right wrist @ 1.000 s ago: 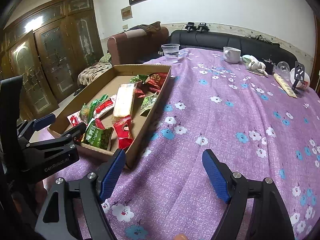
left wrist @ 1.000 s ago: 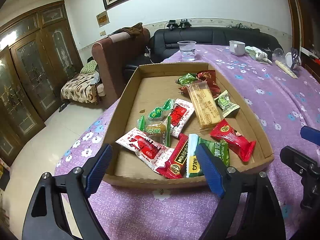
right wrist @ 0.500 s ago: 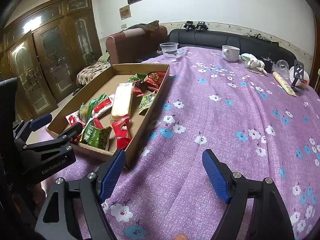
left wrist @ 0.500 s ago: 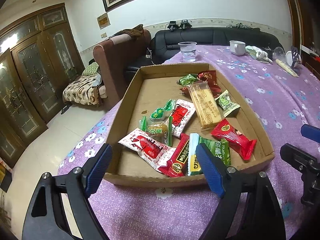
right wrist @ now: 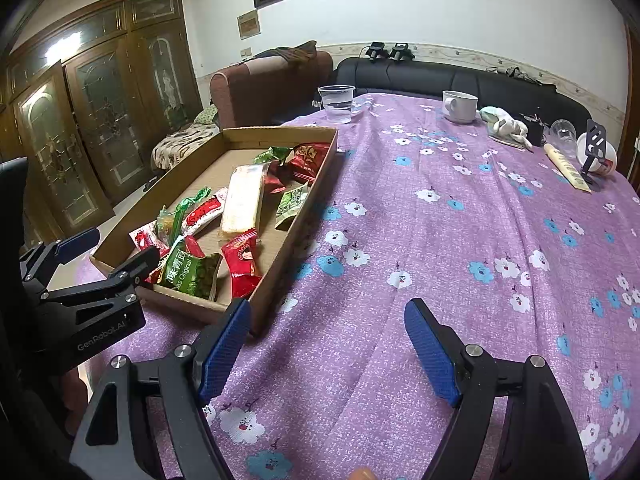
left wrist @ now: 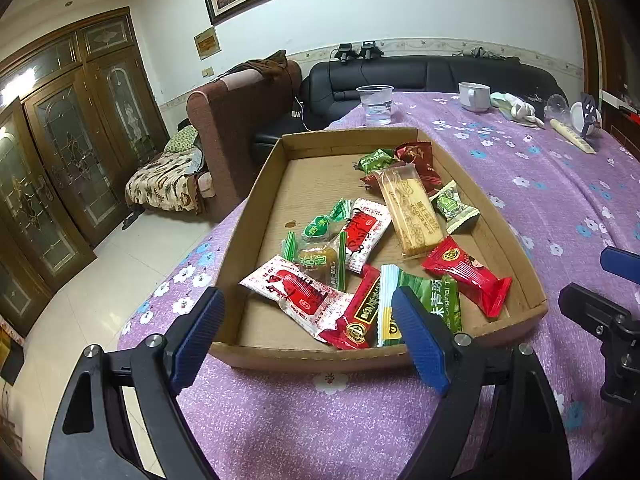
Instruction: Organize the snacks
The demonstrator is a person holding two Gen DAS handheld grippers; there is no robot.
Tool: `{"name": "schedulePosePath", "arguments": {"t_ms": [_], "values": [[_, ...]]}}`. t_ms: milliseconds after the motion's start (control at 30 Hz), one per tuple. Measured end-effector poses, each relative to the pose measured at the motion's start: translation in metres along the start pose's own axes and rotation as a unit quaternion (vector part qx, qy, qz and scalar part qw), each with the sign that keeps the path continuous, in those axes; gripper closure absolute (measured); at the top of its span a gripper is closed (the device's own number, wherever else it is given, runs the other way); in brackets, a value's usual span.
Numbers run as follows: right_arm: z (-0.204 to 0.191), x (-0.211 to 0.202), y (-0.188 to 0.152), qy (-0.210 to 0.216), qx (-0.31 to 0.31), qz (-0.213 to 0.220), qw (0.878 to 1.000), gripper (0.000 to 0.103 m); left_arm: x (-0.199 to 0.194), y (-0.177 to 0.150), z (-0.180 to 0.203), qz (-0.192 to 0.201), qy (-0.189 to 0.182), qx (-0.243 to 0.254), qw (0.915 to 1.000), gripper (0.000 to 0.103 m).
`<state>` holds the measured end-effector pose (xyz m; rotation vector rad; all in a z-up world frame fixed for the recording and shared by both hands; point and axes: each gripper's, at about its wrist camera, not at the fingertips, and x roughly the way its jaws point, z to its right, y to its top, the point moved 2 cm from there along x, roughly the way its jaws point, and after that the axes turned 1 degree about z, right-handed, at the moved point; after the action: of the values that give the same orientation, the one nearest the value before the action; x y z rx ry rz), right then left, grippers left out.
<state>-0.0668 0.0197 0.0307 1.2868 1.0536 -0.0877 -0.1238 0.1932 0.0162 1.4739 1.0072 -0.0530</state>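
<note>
both grippers, left gripper (left wrist: 306,338) and right gripper (right wrist: 326,346), wide open, empty; approach near red-white packet (left wrist: 298,294) in cardboard tray (left wrist: 256,188) low, pinch across.

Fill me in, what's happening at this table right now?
A person holds a claw in each hand over a purple flowered tablecloth. The left claw is open, hovering at the near edge of a cardboard tray of wrapped snacks, nearest a red-and-white packet. The right claw is open and empty over bare cloth beside the tray. Nothing is gripped yet.

green pkt (left wrist: 420,308) partly behind tongs
</note>
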Motion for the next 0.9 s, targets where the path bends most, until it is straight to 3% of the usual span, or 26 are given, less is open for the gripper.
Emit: {"name": "schedulePosePath", "arguments": {"t_ms": [900], "values": [[0.0002,0.0006,-0.0001,-0.003,0.001,-0.002,1.000,0.023,-0.0037,0.0008,0.0002,0.002,0.002,0.002,1.0000,0.017]]}}
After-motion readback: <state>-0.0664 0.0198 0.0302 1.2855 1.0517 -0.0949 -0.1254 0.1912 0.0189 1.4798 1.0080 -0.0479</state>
